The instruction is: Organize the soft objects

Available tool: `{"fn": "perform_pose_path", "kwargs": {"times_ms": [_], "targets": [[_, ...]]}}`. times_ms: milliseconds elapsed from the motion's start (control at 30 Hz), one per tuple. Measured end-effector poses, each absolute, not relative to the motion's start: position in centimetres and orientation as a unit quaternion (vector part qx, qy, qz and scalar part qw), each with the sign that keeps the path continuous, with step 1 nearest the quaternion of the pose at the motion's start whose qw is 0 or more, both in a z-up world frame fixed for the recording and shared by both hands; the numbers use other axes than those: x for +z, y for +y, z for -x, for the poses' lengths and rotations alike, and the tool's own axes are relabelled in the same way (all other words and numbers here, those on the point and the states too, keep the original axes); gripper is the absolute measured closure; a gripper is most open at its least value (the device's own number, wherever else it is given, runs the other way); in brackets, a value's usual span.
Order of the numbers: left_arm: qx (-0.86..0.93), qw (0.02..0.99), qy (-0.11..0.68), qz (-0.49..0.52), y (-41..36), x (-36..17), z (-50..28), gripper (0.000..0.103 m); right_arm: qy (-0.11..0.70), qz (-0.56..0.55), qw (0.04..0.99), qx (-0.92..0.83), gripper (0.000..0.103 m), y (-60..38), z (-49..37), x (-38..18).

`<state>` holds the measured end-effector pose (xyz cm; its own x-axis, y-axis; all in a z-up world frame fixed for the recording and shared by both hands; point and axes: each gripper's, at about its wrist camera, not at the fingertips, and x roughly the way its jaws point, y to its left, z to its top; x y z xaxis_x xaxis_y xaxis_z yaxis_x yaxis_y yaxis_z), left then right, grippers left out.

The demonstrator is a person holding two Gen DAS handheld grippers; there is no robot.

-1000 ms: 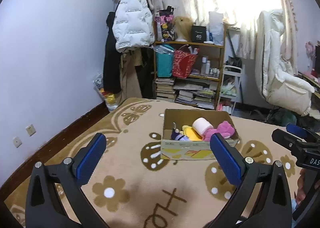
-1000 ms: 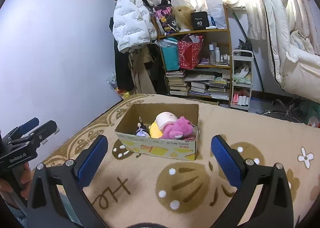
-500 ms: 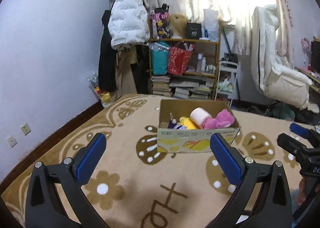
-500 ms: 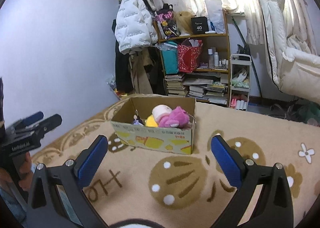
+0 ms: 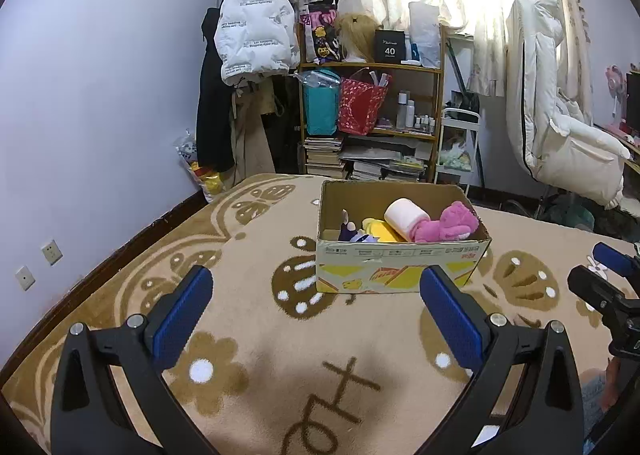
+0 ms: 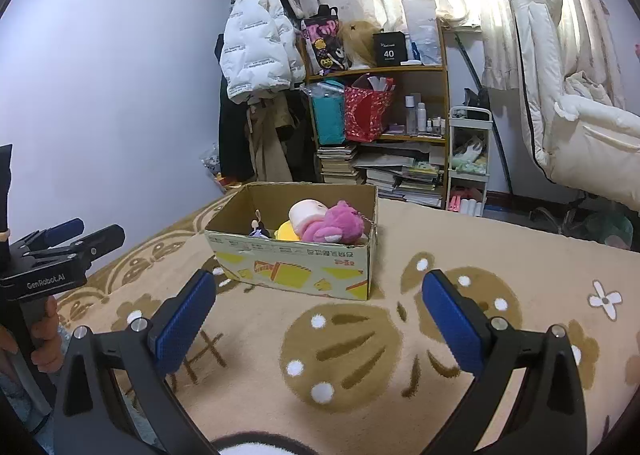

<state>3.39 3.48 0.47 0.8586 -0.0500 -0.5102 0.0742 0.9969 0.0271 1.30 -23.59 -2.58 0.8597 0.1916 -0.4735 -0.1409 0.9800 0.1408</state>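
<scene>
One cardboard box (image 5: 400,263) stands on the patterned beige blanket (image 5: 248,335), out beyond both grippers and touching neither. From the left gripper (image 5: 316,319) it lies straight ahead, at mid-distance; from the right gripper (image 6: 320,319) it lies ahead and a little to the left. It is open-topped, brown inside, with yellow and red print on its near wall.

Four soft things show inside the box. A pink plush toy (image 5: 448,223) lies at the right end, slumped against the near wall. A pale pink roll-shaped plush (image 5: 404,215) leans on it from the left. A yellow plush (image 5: 380,231) sits lower, half hidden beneath the roll. A small dark-clothed doll (image 5: 352,233) stands at the left, only its upper part clear of the wall.

Both grippers hang above the blanket with their blue-padded fingers spread wide and nothing between them. Each shows at the edge of the other's view, the left with a hand (image 6: 44,335) on its grip.
</scene>
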Motion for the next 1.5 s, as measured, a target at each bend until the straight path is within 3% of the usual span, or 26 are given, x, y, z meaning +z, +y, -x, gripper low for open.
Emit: {"fn": "perform_pose_path", "kwargs": {"times_ms": [1500], "targets": [[-0.039, 0.963, 0.263, -0.034, 4.05, -0.15, -2.99, 0.001, 0.263, -0.056, 0.960, 0.075, 0.000, -23.74, -1.36, -3.59]]}}
